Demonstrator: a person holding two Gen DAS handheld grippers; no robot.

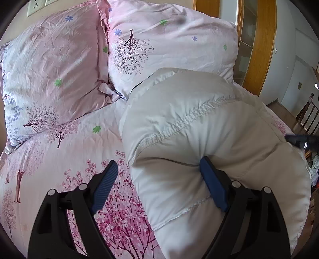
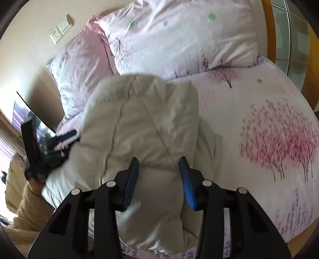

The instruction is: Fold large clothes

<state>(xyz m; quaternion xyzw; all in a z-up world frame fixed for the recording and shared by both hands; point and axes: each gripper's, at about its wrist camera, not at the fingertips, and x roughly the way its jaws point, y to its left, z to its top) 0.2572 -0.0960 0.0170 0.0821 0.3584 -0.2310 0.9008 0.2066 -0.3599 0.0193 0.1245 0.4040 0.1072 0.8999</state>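
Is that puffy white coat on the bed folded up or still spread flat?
Folded: the white coat lies bunched in thick doubled layers on the bedspread.

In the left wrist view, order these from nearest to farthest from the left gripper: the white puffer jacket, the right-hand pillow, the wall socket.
From the left gripper:
1. White puffer jacket, against its right finger.
2. Right-hand pillow, behind the jacket.
3. Wall socket, top left on the wall.

A cream-white quilted jacket [image 1: 199,127] lies on pink bedding [image 1: 59,159] printed with magenta blossom trees, below two pink flower-dotted pillows [image 1: 51,65], between blue-padded black grippers [image 1: 157,179].
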